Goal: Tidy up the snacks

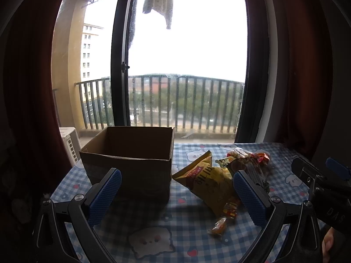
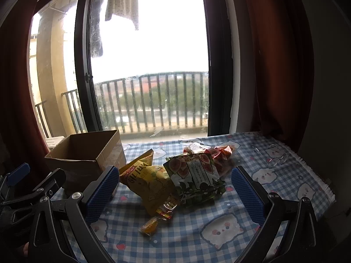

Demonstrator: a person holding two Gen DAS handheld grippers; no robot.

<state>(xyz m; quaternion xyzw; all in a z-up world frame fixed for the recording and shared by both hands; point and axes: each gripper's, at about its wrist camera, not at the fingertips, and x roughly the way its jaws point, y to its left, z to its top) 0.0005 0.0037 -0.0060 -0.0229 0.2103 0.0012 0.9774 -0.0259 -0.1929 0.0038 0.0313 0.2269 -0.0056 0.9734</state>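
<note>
Right gripper point(image 2: 172, 194) wide open, empty, nearer the yellow snack bag point(image 2: 149, 184) lying dead ahead, long axis away; left gripper point(image 1: 176, 197) likewise open, facing the cardboard box point(image 1: 129, 164)

Place: was a home (high-rise flat)
Signs: balcony railing point(image 1: 175, 100), hung laundry point(image 1: 158, 0), red curtains point(image 2: 274, 54), cartoon cloth point(image 2: 219, 230)

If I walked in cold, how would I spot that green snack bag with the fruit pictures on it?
Start at the open cardboard box on the blue checked tablecloth by the window. Right of it lies a heap of snack packets; past the yellow bag leaning by the box sits the green bag. It alone is green, printed with cut figs and leaves.
</note>
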